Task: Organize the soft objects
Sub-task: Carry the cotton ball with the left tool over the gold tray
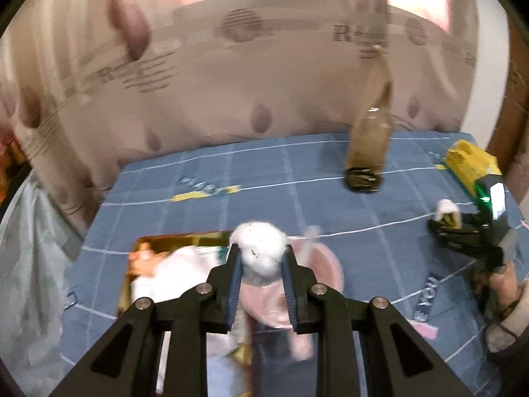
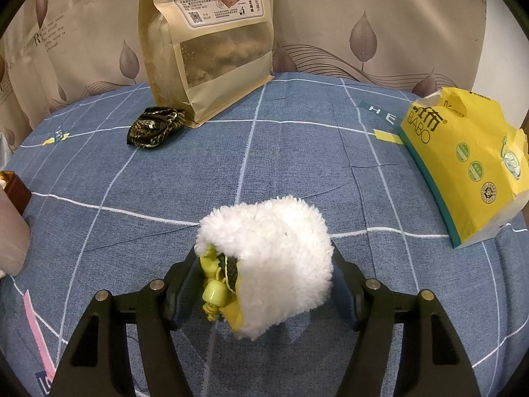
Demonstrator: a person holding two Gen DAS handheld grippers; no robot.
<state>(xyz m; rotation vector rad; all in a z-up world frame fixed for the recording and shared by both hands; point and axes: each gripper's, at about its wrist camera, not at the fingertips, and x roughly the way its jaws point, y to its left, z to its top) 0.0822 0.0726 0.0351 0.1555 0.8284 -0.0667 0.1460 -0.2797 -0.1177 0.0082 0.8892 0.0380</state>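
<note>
My left gripper [image 1: 261,258] is shut on a white cotton ball [image 1: 259,248] and holds it above a pink bowl [image 1: 317,271] on the blue checked cloth. Beside the bowl a gold-rimmed box [image 1: 172,241] holds white and orange soft things. My right gripper [image 2: 264,264] is shut on a white fleecy pouch [image 2: 274,258] with yellow lining and a green bead, low over the cloth. The right gripper with the pouch also shows in the left wrist view [image 1: 446,215]. A black-and-gold braided cord [image 2: 153,129] lies further back.
A tall kraft snack bag [image 2: 211,43] stands at the back of the cloth [image 2: 297,158]. A yellow tissue pack [image 2: 469,168] lies at the right. A leaf-patterned curtain hangs behind. A brown box corner [image 2: 13,185] shows at the left edge.
</note>
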